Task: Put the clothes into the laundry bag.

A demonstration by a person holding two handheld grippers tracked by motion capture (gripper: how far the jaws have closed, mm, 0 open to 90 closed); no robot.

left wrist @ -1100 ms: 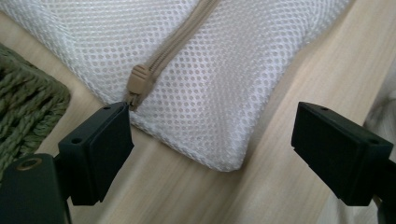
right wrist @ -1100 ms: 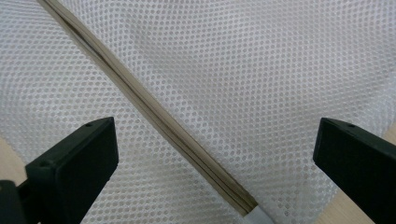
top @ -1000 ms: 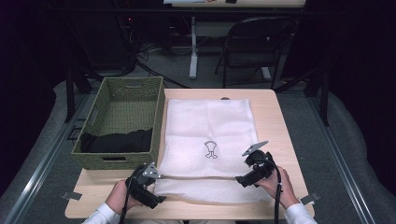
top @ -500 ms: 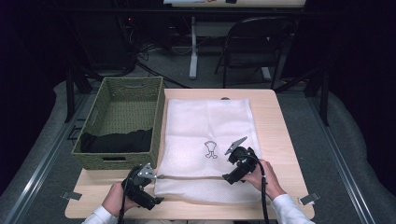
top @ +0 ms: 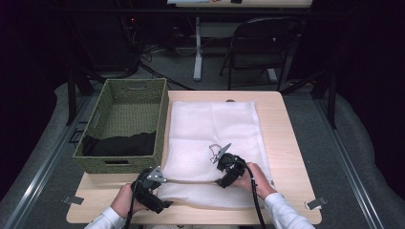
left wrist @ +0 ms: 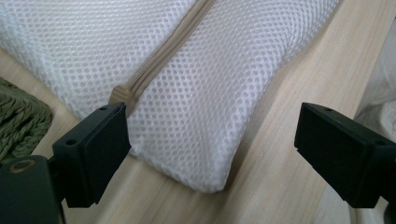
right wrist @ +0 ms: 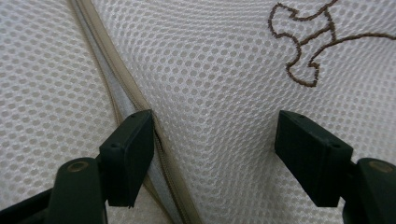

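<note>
Right gripper was spread wide, holding nothing, hovering over the mesh bag, beige zipper beside its 9 o'clock jaw. Left gripper also gaped empty, straddling the bag's near corner. Bag lay flat mid-table, wicker basket at its 9 o'clock with dark cloth inside. Likely step: getting the zipper open. Next move probably needs left clamping the corner while right finds the pull, which I couldn't see
</note>
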